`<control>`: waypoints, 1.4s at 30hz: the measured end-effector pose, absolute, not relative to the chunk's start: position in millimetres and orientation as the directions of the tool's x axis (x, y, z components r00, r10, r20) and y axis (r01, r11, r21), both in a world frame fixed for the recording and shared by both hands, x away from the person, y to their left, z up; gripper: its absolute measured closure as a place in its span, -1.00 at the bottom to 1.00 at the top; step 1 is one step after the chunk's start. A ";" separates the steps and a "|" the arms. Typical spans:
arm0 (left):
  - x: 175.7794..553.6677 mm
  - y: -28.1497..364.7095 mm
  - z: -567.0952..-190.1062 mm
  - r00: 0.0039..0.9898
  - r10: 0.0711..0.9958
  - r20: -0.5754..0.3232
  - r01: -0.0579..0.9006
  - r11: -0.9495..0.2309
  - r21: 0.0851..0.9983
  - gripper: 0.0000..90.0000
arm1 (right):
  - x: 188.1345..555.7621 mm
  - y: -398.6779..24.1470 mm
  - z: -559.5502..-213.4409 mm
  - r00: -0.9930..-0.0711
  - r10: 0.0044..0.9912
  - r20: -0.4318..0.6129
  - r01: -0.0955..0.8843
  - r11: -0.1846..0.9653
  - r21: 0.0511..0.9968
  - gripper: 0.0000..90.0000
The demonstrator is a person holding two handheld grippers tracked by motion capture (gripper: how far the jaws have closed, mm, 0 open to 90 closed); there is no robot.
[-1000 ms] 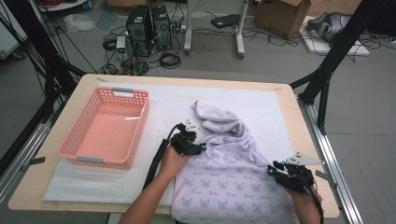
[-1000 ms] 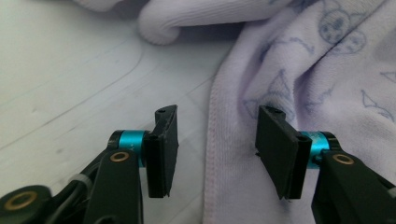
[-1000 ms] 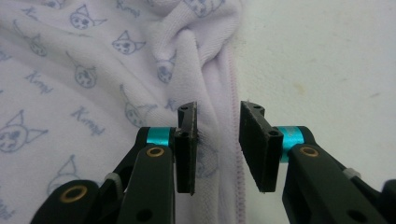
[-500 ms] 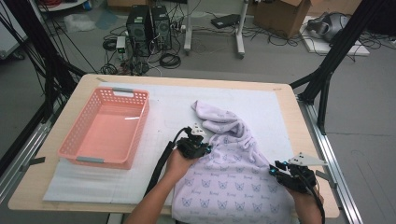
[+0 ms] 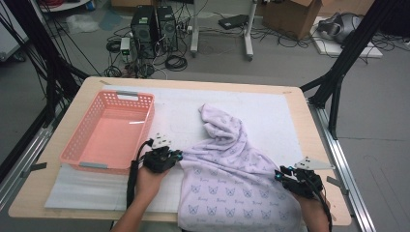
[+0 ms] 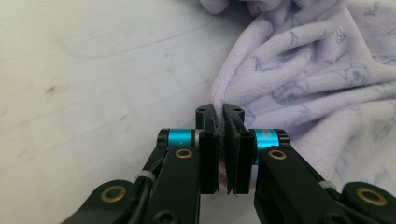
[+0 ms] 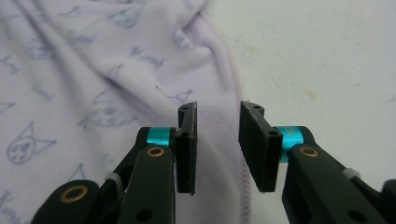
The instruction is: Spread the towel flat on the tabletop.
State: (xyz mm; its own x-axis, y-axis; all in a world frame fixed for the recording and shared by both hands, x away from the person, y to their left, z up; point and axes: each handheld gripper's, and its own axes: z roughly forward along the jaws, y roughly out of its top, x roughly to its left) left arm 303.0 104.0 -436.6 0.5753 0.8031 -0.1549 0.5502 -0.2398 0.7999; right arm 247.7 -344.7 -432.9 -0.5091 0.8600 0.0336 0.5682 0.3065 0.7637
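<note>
Left tongs [image 5: 180, 155] are clamped tight on the edge of the lavender garment [image 5: 232, 179], and in the left gripper view [image 6: 223, 140] you can see a pinch of that soft purple cloth [image 6: 308, 79] squeezed between the two black jaws, with fabric bunching up just beyond the tips. Those jaws have just been closing, and now the cloth sits trapped between them. The garment itself lies spread across the white mat [image 5: 183, 111] on the tabletop [image 5: 77, 101], printed with little cat faces, its upper part folded into a rumpled peak toward the middle of the mat, its lower part hanging over the near edge of the tabletop. Over on the other side, the right tongs [image 5: 283, 173] sit at the garment's right border; the right gripper view [image 7: 217, 140] shows the jaws standing apart, straddling the stitched hem [image 7: 233, 102], with a gap between each pad and the cloth, so nothing is gripped there. To the left, the pink basket [image 5: 72, 145] rests on the mat, just beside the left hand [image 5: 150, 181], well apart from the garment's bulk, and its perforated walls surround a bare pink floor with nothing inside
</note>
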 end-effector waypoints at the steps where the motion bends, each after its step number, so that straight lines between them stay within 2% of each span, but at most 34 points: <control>1: 298.1 109.0 -437.4 0.574 0.804 -0.156 0.550 -0.238 0.801 0.88 | 247.7 -344.7 -432.9 -0.509 0.860 0.034 0.568 0.307 0.764 0.50; 7: 266.3 131.5 -445.2 0.584 0.791 -0.183 0.544 -0.214 0.811 0.88 | 269.5 -330.4 -434.7 -0.524 0.851 0.043 0.572 0.314 0.758 0.49; 10: 259.6 131.7 -447.1 0.612 0.767 -0.193 0.541 -0.227 0.810 0.88 | 287.0 -317.8 -439.0 -0.531 0.846 0.059 0.576 0.309 0.757 0.38; 13: 257.7 128.5 -448.9 0.644 0.735 -0.214 0.537 -0.235 0.810 0.82 | 307.6 -301.7 -446.2 -0.513 0.858 0.010 0.587 0.342 0.734 0.24; 14: 257.7 128.5 -448.9 0.644 0.735 -0.214 0.537 -0.235 0.810 0.75 | 309.8 -300.4 -447.5 -0.511 0.859 0.018 0.586 0.333 0.739 0.34; 15: 258.4 127.7 -448.7 0.650 0.728 -0.217 0.533 -0.233 0.813 0.75 | 309.8 -300.4 -447.5 -0.511 0.859 0.018 0.586 0.333 0.739 0.34; 16: 260.0 126.7 -447.7 0.652 0.725 -0.222 0.529 -0.226 0.818 0.63 | 311.1 -300.2 -447.9 -0.518 0.855 0.036 0.584 0.322 0.745 0.56; 17: 262.4 126.2 -446.5 0.652 0.720 -0.237 0.534 -0.214 0.818 0.46 | 311.3 -300.9 -447.8 -0.540 0.840 0.054 0.581 0.326 0.746 0.92; 18: 265.2 125.1 -445.0 0.657 0.710 -0.252 0.538 -0.208 0.817 0.38 | 309.8 -301.4 -446.8 -0.548 0.835 0.051 0.582 0.337 0.740 0.91; 19: 267.6 123.4 -442.9 0.662 0.707 -0.247 0.533 -0.213 0.819 0.27 | 304.5 -307.3 -442.6 -0.526 0.850 -0.011 0.586 0.372 0.719 0.93; 21: 272.8 119.4 -438.2 0.667 0.707 -0.233 0.516 -0.214 0.829 0.23 | 302.1 -312.8 -441.4 -0.511 0.859 -0.023 0.593 0.372 0.714 0.93; 22: 276.1 117.3 -436.3 0.667 0.708 -0.232 0.512 -0.210 0.833 0.16 | 291.7 -333.5 -437.4 -0.459 0.887 -0.048 0.614 0.356 0.705 0.93; 23: 278.8 115.6 -434.9 0.665 0.711 -0.228 0.510 -0.209 0.834 0.16 | 291.7 -333.5 -437.4 -0.459 0.887 -0.048 0.614 0.356 0.705 0.93; 24: 283.8 112.5 -432.9 0.662 0.715 -0.224 0.506 -0.206 0.837 0.13 | 278.5 -349.4 -434.5 -0.423 0.899 -0.111 0.622 0.377 0.686 0.93; 27: 296.2 105.3 -429.6 0.656 0.722 -0.220 0.504 -0.201 0.840 0.11 | 258.9 -367.6 -435.2 -0.388 0.909 -0.155 0.638 0.386 0.666 0.93; 30: 309.9 97.3 -429.1 0.637 0.741 -0.212 0.498 -0.186 0.847 0.13 | 248.8 -375.9 -437.6 -0.396 0.911 -0.116 0.633 0.363 0.684 0.91; 32: 319.7 90.7 -429.0 0.627 0.751 -0.205 0.506 -0.193 0.841 0.19 | 243.9 -377.5 -436.0 -0.420 0.905 -0.072 0.613 0.341 0.713 0.78; 35: 333.2 78.2 -429.8 0.615 0.760 -0.211 0.522 -0.191 0.831 0.27 | 244.6 -376.9 -432.7 -0.416 0.908 -0.048 0.601 0.314 0.735 0.73; 42: 359.8 42.7 -441.7 0.629 0.760 -0.165 0.572 -0.308 0.760 0.32 | 245.3 -372.5 -429.9 -0.431 0.902 -0.028 0.579 0.300 0.758 0.67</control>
